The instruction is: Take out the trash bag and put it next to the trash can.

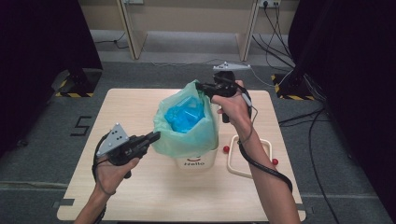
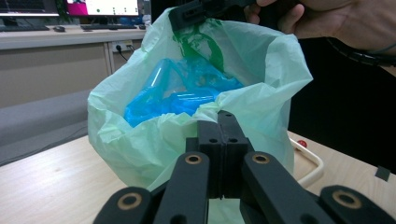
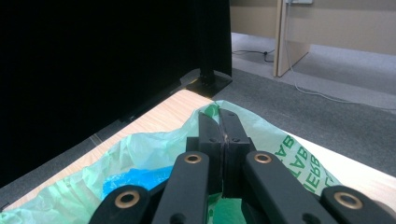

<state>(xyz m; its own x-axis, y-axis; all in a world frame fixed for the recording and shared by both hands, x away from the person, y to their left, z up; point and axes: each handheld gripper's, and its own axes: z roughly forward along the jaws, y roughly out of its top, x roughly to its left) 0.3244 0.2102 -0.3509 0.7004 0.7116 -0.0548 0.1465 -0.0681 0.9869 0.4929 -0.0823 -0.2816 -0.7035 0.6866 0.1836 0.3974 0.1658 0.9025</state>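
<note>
table (image 1: 140, 112), light wood, one. two forearms come in from the near edge.

left hand (image 1: 112, 170) low at the near left, wrist about level, its left gripper (image 1: 156, 136) pointing toward the middle of the table. right hand (image 1: 233, 109) raised beyond the bucket, forearm stretched across the right side of the table, its right gripper (image 1: 200, 86) pointing left.

one green bag (image 1: 187, 135), thin plastic, mouth open upward, standing in one white bucket (image 1: 196, 161) near the table's middle. the bag hangs between the two grippers: left one at its near left edge, right one at its far top edge.

left gripper: jaws fully closed, pinching the bag's rim. right gripper: jaws fully closed, clamped on the bag's rim where the green lettering (image 3: 303, 161) runs.

inside the bag, blue plastic (image 1: 184, 114), crumpled; whether it is one piece or several i cannot tell.

one white tray (image 1: 233, 163) just right of the bucket, wire-like rim.

two small red balls: one (image 1: 226, 150) between bucket and tray, one (image 1: 275, 162) at the tray's right edge.
</note>
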